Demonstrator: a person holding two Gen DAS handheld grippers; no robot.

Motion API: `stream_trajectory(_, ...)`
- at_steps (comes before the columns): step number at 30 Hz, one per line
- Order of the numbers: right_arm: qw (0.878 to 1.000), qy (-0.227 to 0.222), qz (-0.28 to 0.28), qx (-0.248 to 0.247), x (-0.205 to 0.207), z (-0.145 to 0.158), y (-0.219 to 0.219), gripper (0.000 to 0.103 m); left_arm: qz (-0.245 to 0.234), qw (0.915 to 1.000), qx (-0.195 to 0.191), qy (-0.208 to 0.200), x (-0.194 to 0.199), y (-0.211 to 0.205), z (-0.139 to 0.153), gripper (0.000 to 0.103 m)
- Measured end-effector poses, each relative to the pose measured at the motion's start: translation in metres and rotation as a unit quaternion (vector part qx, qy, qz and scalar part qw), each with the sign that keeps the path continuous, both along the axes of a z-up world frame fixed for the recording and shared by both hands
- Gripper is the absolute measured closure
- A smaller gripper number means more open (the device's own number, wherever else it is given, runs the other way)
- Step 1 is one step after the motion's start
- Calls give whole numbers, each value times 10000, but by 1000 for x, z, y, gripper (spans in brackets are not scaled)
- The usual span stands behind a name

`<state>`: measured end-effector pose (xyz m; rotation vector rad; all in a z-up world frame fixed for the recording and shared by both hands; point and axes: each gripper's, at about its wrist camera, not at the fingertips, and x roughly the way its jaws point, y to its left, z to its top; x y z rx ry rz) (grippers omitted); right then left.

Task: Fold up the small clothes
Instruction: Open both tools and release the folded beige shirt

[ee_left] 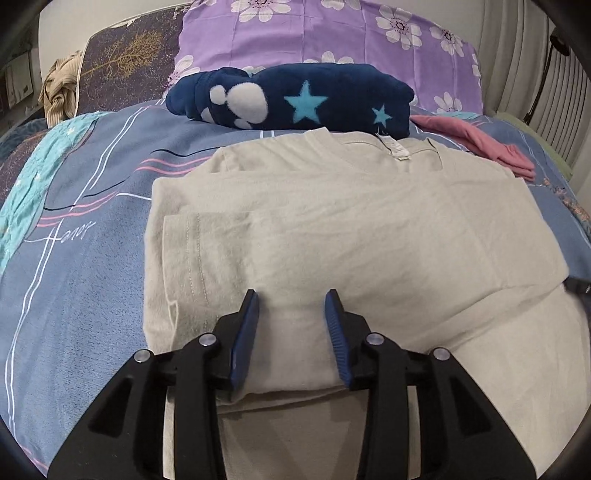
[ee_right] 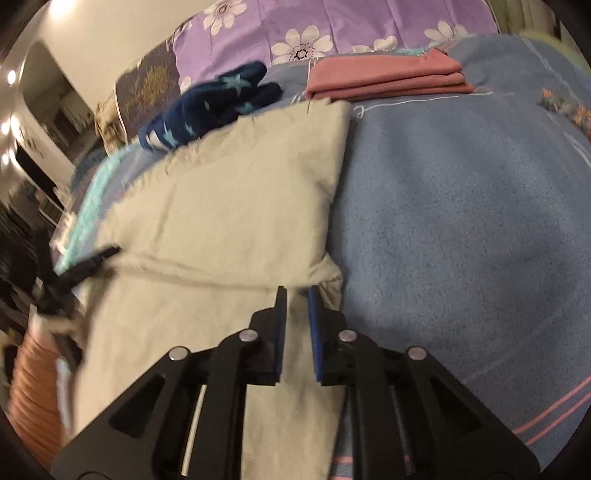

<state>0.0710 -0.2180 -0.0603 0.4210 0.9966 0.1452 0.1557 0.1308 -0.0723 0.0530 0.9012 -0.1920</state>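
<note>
Left gripper (ee_left: 291, 295): jaws spread, nothing between, over near fold of beige T-shirt (ee_left: 332, 229). Right gripper (ee_right: 296, 291): jaws narrowly apart, at shirt's right edge; grip on cloth can't tell. T-shirt: partly folded, flat on blue bedspread (ee_left: 81, 258), neck label facing away. Beyond it: navy star-print fleece (ee_left: 295, 98), touching collar; folded pink garment (ee_right: 388, 79) just beside; purple floral pillow (ee_left: 314, 33) behind.

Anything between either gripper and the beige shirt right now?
Nothing visible. The left gripper is open with the beige shirt directly under its fingers. The right gripper, jaws slightly apart, sits at the shirt's right edge.
</note>
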Motion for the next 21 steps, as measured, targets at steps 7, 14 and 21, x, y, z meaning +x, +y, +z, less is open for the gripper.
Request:
stream_trajectory(7,9979,-8,-451,475,87,12,-46,64,14,10000,74,-53,1,-4,-1,63)
stream_trajectory(14,9973,60,-469,562,141,-3,-39,101,23,9999,127,-83,0,-5,-1,63)
stream_trajectory(21,9883,30,-893,-1233,143,-9,-31,102,30,9999,80,-86,-1,-4,-1,63)
